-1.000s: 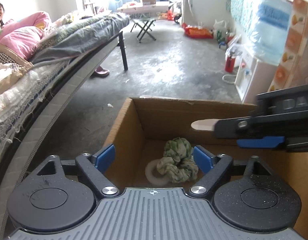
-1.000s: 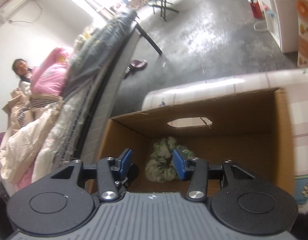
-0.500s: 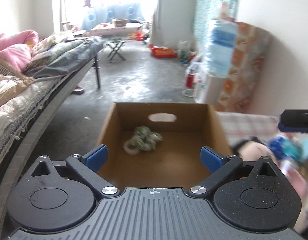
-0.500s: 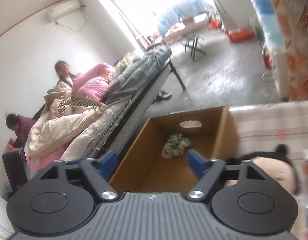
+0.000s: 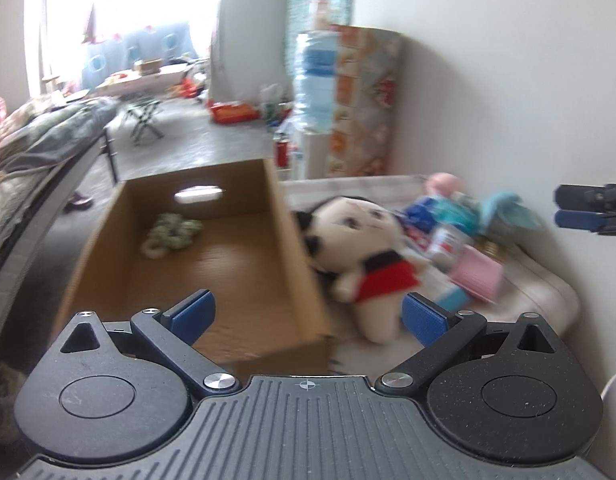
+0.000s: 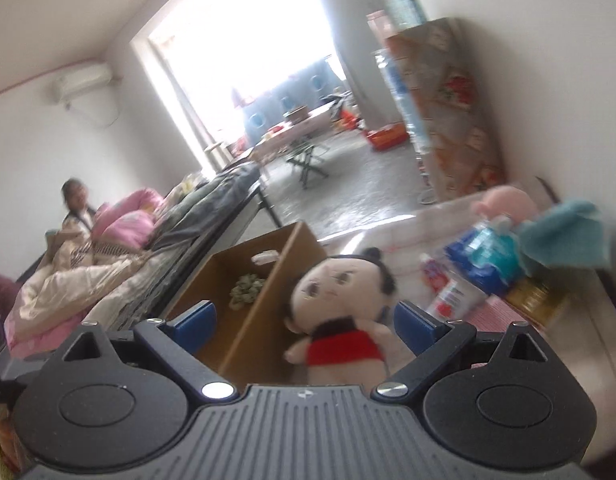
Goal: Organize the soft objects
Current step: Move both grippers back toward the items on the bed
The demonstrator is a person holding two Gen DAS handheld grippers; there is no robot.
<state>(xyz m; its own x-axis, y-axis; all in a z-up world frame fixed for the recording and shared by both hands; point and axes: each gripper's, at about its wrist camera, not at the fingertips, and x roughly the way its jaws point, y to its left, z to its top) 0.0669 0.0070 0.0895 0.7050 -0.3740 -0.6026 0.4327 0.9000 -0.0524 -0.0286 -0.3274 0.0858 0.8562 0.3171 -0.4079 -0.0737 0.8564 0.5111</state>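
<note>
Soft things first: a green scrunchie [image 5: 173, 231] lies bunched in the far left corner of the cardboard box [image 5: 295, 264], touching a pale ring [image 5: 155, 249]. A plush doll [image 5: 364, 256] with black hair, pale face and red top lies on the surface [image 5: 548, 304] just right of the box, leaning on its wall. Behind it we see a heap: pink doll [image 5: 444, 184], teal cloth [image 5: 508, 206], blue packet [image 5: 424, 208], pink block [image 5: 476, 280], all blurred.

Against a second ago: both cameras sat low over the box with the scrunchie between the right tongs' pads; now both have pulled back and swung right, so the whole box and the doll heap show. The scrunchie sits where it was in the box. The right tongs were half closed then.

Left tongs [image 5: 305, 314]: released, jaws wide, nothing between the pads; the box corner and doll lie beyond them, untouched. Right tongs [image 6: 305, 322]: jaws opening, nearly full wide, empty; the doll [image 6: 340, 312] shows between the pads but further off, no contact. In the left view we catch the right tongs' tip [image 5: 588, 214] at the right edge, over the heap.
</note>
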